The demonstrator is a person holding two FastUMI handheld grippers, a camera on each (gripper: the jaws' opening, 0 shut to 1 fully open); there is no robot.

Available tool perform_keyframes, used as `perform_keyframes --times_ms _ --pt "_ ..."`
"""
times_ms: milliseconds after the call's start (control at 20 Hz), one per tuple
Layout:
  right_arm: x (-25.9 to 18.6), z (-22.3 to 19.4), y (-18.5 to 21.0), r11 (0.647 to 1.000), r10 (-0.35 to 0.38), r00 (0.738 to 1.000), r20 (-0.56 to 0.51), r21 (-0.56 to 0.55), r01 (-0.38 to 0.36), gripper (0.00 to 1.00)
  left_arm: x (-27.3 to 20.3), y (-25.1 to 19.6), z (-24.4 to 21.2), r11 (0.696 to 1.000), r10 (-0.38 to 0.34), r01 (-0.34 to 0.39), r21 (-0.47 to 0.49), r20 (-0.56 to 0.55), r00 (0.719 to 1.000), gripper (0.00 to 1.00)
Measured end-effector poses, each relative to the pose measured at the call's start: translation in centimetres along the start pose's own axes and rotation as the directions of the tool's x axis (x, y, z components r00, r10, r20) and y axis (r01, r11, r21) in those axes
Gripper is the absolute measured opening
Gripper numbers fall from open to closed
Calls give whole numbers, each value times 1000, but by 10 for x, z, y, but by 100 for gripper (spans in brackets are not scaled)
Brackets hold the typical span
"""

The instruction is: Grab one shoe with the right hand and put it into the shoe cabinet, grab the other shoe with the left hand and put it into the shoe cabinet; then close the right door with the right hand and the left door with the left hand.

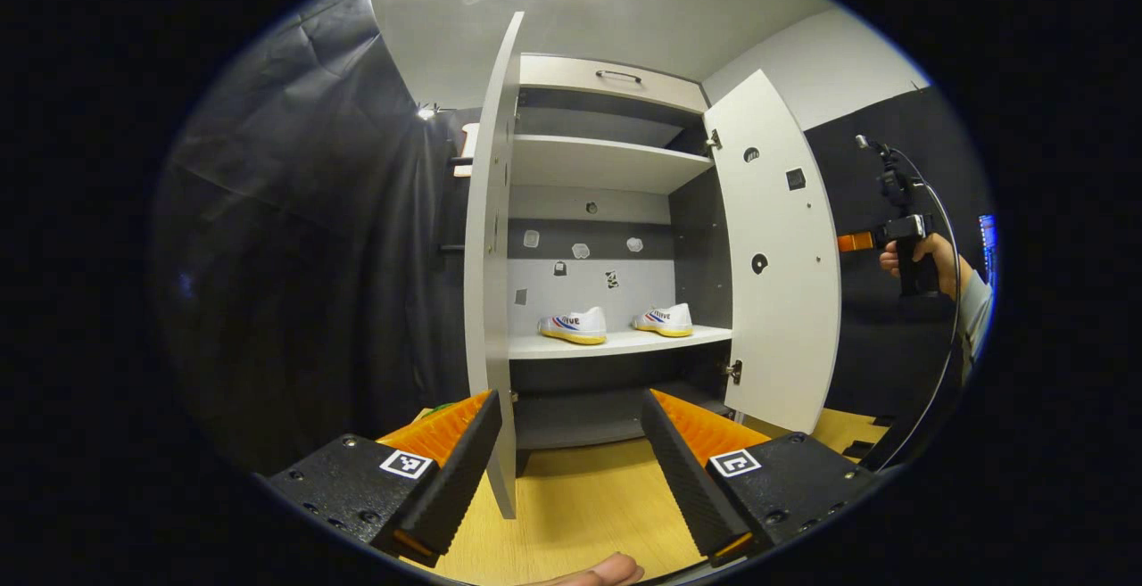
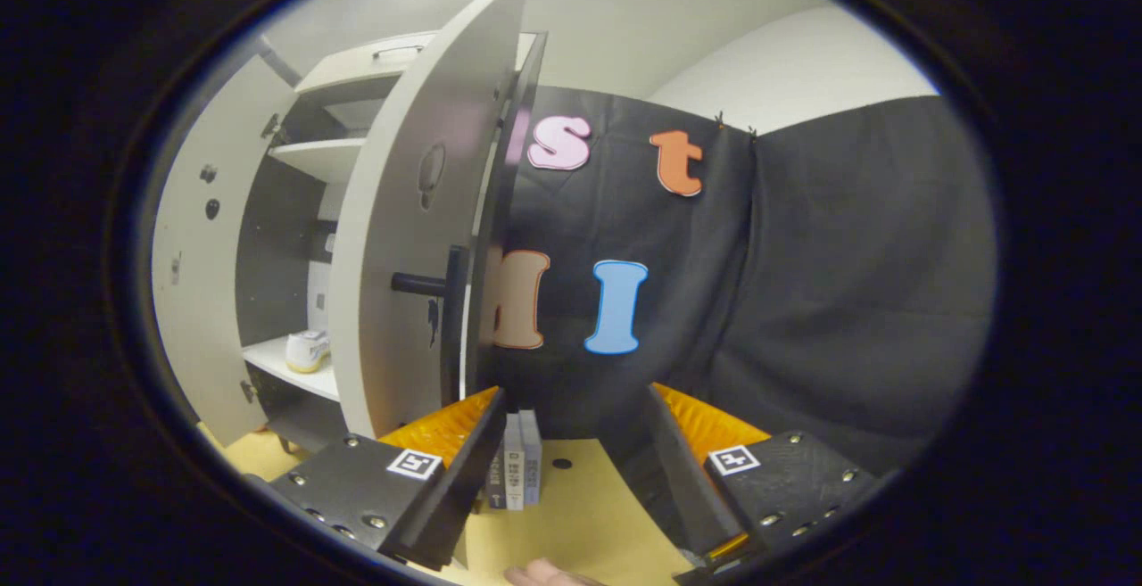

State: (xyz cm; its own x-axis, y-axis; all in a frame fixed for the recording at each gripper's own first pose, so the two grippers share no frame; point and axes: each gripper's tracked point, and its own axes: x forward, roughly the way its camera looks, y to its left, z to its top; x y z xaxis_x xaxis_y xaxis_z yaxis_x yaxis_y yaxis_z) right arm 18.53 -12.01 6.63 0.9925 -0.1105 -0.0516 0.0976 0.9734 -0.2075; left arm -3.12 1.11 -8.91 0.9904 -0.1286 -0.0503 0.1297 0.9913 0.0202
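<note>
Your left gripper [image 1: 571, 470] is spread wide and empty, its left finger just beside the grey cabinet's left door [image 1: 490, 274] edge. Your right gripper [image 2: 571, 470] is likewise wide apart, holding nothing, beside the right door [image 2: 410, 238]. Both white canvas shoes [image 1: 574, 326] [image 1: 666, 320] sit on the lower shelf [image 1: 616, 342].

No legible text: lettering on the two shoes [image 1: 573, 325] [image 1: 665, 319] too small to read

Your left gripper [image 1: 566, 461] gapes wide; cabinet [image 1: 616, 78] doors open at 12 o'clock, both shoes [image 1: 574, 326] [image 1: 666, 319] on the shelf [image 1: 616, 342].
</note>
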Motion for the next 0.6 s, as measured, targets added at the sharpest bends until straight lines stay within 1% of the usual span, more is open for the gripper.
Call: perform_keyframes --times_ms 150,200,250,300,350,450,500,550,600 --pt "-4 -4 5 999 -10 1000 -23 34 11 91 0 3 -2 1000 3 -3 -3 -3 1000 97" --pt "-4 -4 8 999 -8 1000 -23 34 9 93 -1 6 -4 1000 7 -7 -4 -6 1000 97" --pt "-4 -3 9 1000 -11 1000 -21 28 11 93 -2 7 -5 1000 11 -11 -6 -8 1000 96" --pt "-5 -2 11 1000 -15 1000 -15 24 15 96 -2 7 -5 1000 12 -12 -9 -8 1000 97" --pt "-6 -2 17 999 -1 1000 -13 33 2 93 -2 6 -6 1000 12 -12 -9 -13 1000 97" --pt "-9 0 23 998 -8 1000 -17 59 9 88 -3 8 -9 1000 16 -16 -1 -30 999 96" --pt "-9 0 24 998 -12 1000 -13 68 13 82 -3 9 -8 1000 20 -20 5 -32 999 97" --pt "-11 0 24 998 -19 1000 -13 68 20 85 -5 13 -7 1000 28 -27 11 -30 999 97" --pt "-11 0 23 998 -29 1000 -10 61 29 82 -5 16 -6 999 37 -36 15 -27 999 97"
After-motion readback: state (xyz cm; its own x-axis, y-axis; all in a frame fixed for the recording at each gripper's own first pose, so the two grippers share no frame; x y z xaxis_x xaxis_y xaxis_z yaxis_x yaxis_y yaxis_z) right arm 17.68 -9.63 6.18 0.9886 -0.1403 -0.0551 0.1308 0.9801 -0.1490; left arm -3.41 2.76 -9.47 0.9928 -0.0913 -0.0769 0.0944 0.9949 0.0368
